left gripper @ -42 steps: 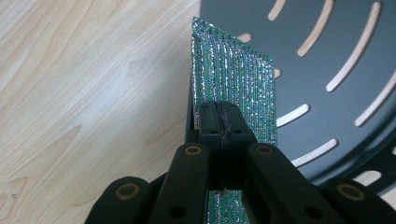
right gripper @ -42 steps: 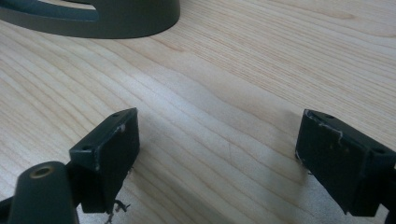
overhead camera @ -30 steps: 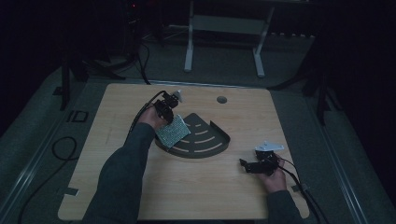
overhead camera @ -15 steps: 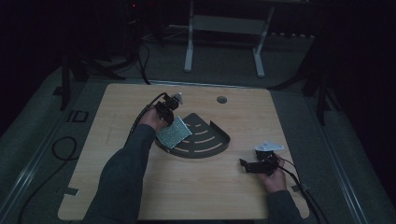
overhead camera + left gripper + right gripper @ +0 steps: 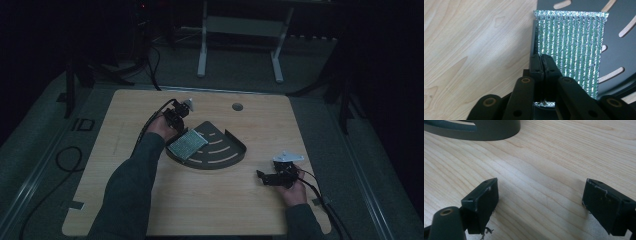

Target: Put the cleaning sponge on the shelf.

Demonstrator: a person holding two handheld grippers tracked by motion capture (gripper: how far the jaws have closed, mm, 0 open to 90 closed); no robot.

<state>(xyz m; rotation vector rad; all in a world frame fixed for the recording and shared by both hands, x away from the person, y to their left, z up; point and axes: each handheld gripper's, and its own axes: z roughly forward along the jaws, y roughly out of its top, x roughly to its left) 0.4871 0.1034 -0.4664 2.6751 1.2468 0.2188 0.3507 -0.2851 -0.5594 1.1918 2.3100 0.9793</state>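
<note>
We are putting the shiny pad [image 5: 187, 144] down in the dark tray [image 5: 226, 156] in the middle of the desk [image 5: 200, 205]. The pad lies flat by the tray's straight left wall, and one corner pokes out a little over the edge. The left gripper [image 5: 541, 58] is at the near edge of the pad. Its fingers [image 5: 536, 68] are very close together and have just been opening a tiny bit, with a small piece of the pad between them low down, so we think they pinch it lightly. To do this well, we should keep the hand where it is and open the fingers more, slowly, so the pad does not get pulled along. We should only lift away when the pad is free, and go straight up, or a finger may catch the weave and drag it out of the tray. The right gripper [image 5: 540, 195] rests low over the bare desk, well away from the tray, with its fingers [image 5: 484, 195] spread wide and nothing in them. It can wait there
</note>
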